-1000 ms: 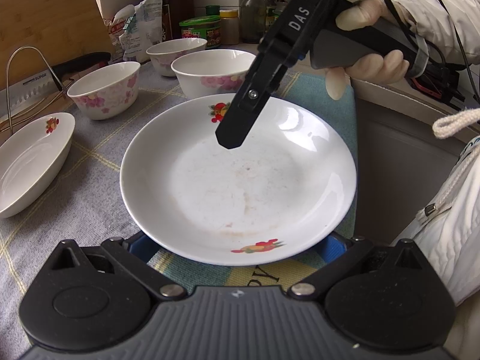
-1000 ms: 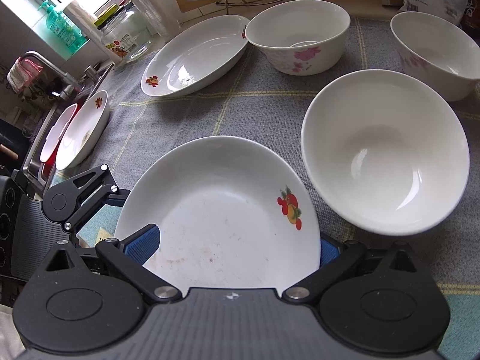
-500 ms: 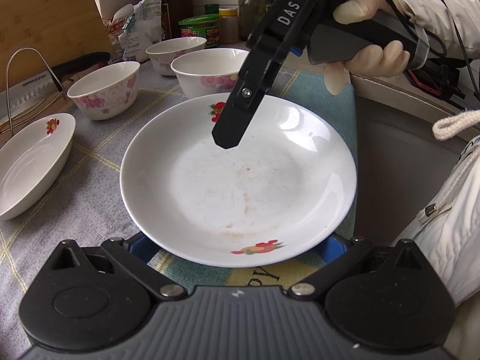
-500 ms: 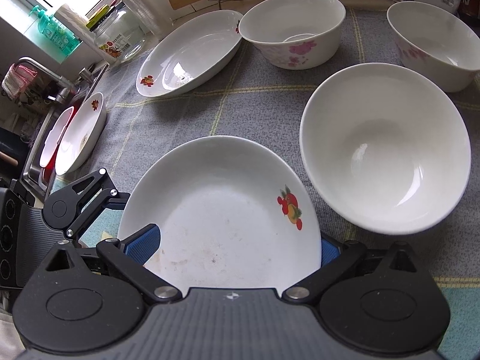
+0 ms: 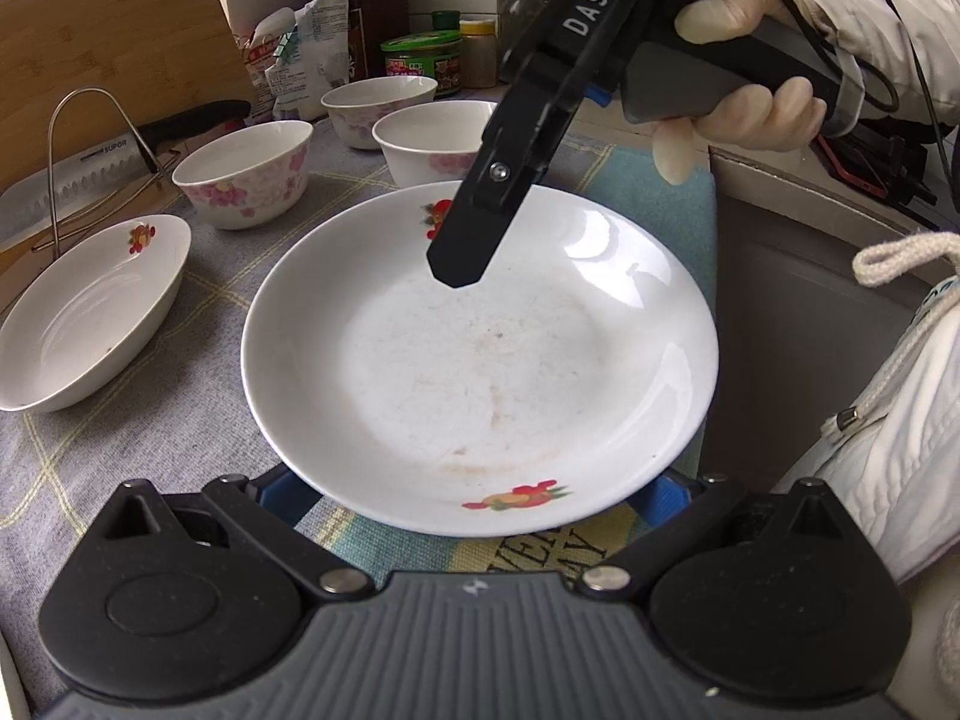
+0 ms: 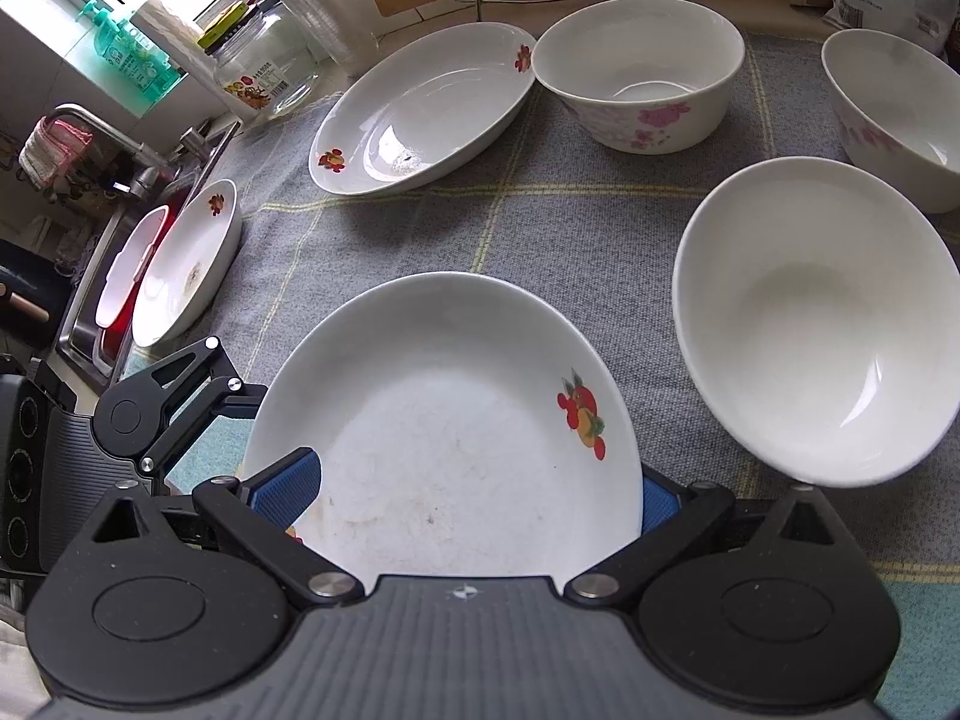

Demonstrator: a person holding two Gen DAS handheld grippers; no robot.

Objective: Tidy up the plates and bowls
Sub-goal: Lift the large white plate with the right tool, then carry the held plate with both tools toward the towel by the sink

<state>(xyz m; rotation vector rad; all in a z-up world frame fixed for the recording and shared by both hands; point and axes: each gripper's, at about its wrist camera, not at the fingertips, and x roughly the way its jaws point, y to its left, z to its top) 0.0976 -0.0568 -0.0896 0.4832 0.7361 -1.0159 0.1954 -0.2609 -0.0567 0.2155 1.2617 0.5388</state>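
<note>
A round white plate (image 5: 480, 372) with red fruit prints lies on the grey checked cloth (image 5: 150, 432). My left gripper (image 5: 474, 489) is open, its blue pads (image 5: 282, 489) wide apart under the plate's near rim. My right gripper (image 5: 462, 258), held by a gloved hand (image 5: 750, 114), hangs tilted over the plate's far half without touching it. In the right wrist view it (image 6: 471, 489) is open, the plate (image 6: 456, 420) showing between its pads. Three flowered bowls (image 5: 246, 174) (image 5: 378, 108) (image 5: 432, 138) and an oval dish (image 5: 90, 324) stand beyond.
A knife on a wire stand (image 5: 60, 174) and a wooden board (image 5: 120, 30) are at the back left; jars and packets (image 5: 420, 60) line the back. Two more plates (image 6: 186, 258) lean by the sink at the cloth's edge. A person's white jacket (image 5: 888, 450) is on the right.
The right gripper has tilted and shifted slightly above the plate. The plate and the left gripper have stayed where they were.
</note>
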